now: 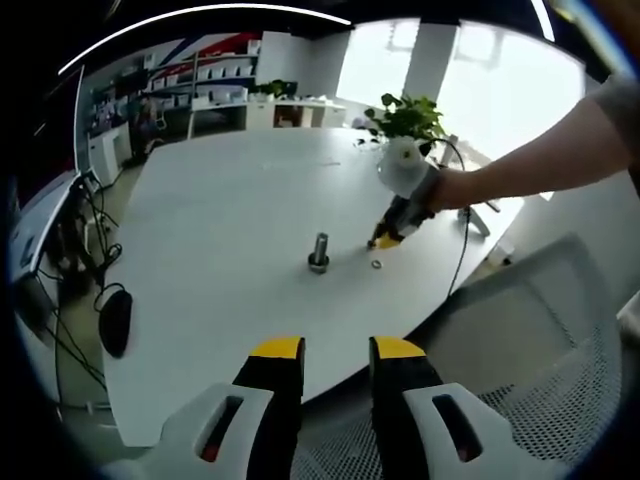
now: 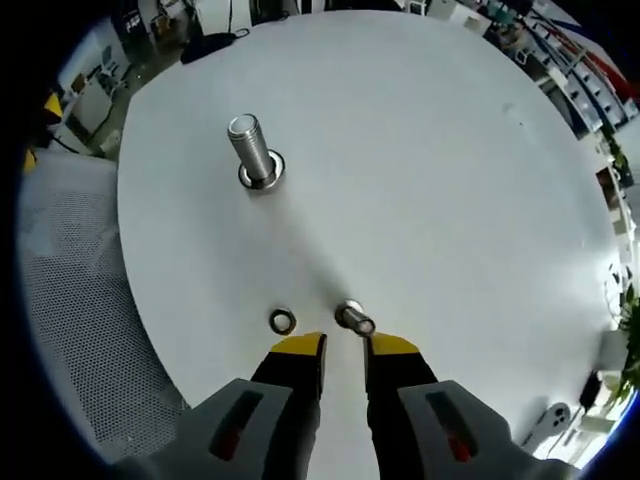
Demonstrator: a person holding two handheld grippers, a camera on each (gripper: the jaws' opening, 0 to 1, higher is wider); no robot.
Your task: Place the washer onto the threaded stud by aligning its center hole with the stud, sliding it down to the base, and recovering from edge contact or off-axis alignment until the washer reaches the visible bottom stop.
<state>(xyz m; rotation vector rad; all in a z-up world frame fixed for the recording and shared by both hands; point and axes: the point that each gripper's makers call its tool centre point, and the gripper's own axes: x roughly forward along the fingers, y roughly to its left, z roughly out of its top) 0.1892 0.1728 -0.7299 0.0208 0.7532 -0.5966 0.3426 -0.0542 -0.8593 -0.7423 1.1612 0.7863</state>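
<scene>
The threaded stud (image 2: 255,152) stands upright on its round base on the white table (image 2: 430,160), and I see it again as the stud (image 1: 319,252). A washer (image 2: 282,321) lies flat just ahead of my right gripper's left fingertip; it also shows as the washer (image 1: 376,265). A second small metal piece (image 2: 353,318) sits tilted right at the tips of my right gripper (image 2: 345,343), whose jaws stand narrowly apart; whether they pinch it is unclear. A person's hand holds that right gripper (image 1: 385,240) low at the table. My left gripper (image 1: 337,348) hangs open and empty over the near table edge.
A mesh office chair (image 1: 540,340) stands by the table's near edge. A potted plant (image 1: 405,120) sits at the far rim, and a cable (image 1: 462,250) hangs over the right side. A black mouse (image 1: 115,320) lies off the table to the left. Shelves line the back.
</scene>
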